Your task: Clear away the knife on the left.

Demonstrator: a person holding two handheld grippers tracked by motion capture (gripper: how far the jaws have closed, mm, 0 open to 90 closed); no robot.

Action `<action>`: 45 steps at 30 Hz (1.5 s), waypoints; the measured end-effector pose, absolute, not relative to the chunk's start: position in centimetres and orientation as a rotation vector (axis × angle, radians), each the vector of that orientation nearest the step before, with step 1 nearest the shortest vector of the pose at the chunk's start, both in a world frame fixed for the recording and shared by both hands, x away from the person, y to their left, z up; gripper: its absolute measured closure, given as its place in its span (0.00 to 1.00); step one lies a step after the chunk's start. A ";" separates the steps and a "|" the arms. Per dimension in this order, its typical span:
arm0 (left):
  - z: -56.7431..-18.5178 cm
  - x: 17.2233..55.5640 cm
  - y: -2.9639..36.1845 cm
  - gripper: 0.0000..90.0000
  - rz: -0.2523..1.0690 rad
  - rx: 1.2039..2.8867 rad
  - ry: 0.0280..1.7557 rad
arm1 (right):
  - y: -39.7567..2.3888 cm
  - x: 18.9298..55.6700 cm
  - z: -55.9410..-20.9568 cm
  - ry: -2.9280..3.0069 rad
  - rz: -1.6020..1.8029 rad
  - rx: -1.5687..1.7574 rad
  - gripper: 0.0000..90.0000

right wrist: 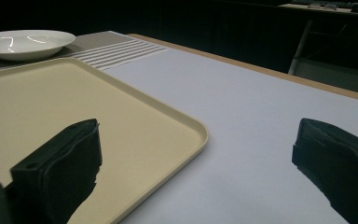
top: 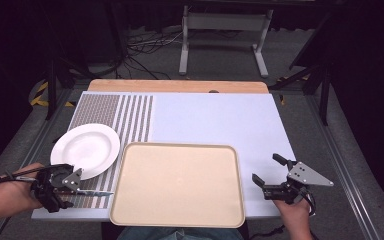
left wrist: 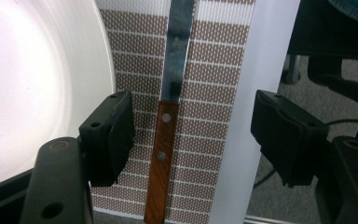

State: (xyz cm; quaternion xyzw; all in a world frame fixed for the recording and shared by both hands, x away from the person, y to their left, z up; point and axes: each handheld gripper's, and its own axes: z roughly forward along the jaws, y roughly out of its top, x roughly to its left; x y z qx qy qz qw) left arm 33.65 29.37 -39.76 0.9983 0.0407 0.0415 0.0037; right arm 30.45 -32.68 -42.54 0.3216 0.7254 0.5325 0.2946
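Between the left gripper [left wrist: 193,135]'s spread fingers lies a wooden-handled knife [left wrist: 167,121].

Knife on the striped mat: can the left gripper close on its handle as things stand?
Probably yes. The left gripper is open with a jaw on either side of the knife handle; the plate sits just beside one jaw.

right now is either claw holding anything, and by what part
Nothing is held. The left claw is open astride the knife handle, jaws clear of it. The right claw is open over bare table.
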 end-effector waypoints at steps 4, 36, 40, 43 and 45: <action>-40.4 33.9 29.4 0.40 0.121 3.183 0.120 | -32.7 30.4 -42.5 1.934 1.414 0.857 0.03; -42.8 35.1 29.7 0.86 0.135 3.311 0.009 | -32.9 29.8 -42.5 1.956 1.419 0.857 0.05; -42.8 35.0 29.8 0.86 0.141 3.302 0.010 | -32.9 29.9 -42.6 1.958 1.422 0.857 0.05; -42.7 35.0 29.9 0.86 0.165 3.295 -0.007 | -32.9 29.9 -42.6 1.960 1.419 0.857 0.05; -42.7 34.9 30.0 0.86 0.155 3.290 0.009 | -32.8 29.9 -42.6 1.960 1.419 0.858 0.05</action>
